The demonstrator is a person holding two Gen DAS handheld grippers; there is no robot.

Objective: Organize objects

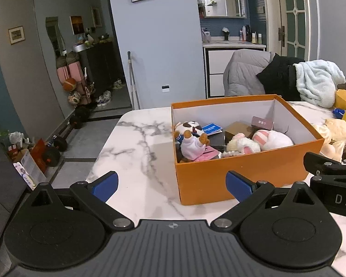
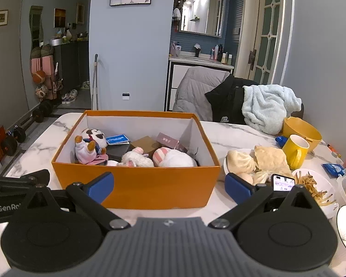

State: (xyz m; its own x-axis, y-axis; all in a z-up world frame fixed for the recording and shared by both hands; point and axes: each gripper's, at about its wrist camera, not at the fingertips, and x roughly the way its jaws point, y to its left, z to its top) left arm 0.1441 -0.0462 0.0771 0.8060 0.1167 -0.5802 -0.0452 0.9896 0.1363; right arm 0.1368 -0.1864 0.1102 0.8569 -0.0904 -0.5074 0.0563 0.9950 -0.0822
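An orange box (image 1: pixel 242 173) (image 2: pixel 136 184) stands on the marble table (image 1: pixel 138 143) (image 2: pixel 233 133). Inside lie a panda plush (image 2: pixel 87 145) (image 1: pixel 191 138), a white plush (image 2: pixel 136 159), a pink-and-white plush (image 2: pixel 175 159) (image 1: pixel 272 138), a blue card (image 2: pixel 117 139) and small boxes (image 2: pixel 145 145). My left gripper (image 1: pixel 171 185) hangs open before the box's near left corner, nothing between its blue pads. My right gripper (image 2: pixel 169 188) is open in front of the box's near wall, holding nothing.
Right of the box are steamed buns (image 2: pixel 240 161), a flatbread (image 2: pixel 272 157), a yellow mug (image 2: pixel 294 150), a yellow bowl (image 2: pixel 302 129), a phone (image 2: pixel 282 182), a plate of fries (image 2: pixel 311 184) and a blue packet (image 2: pixel 333 168). Clothes hang over chairs (image 2: pixel 230 99) behind the table.
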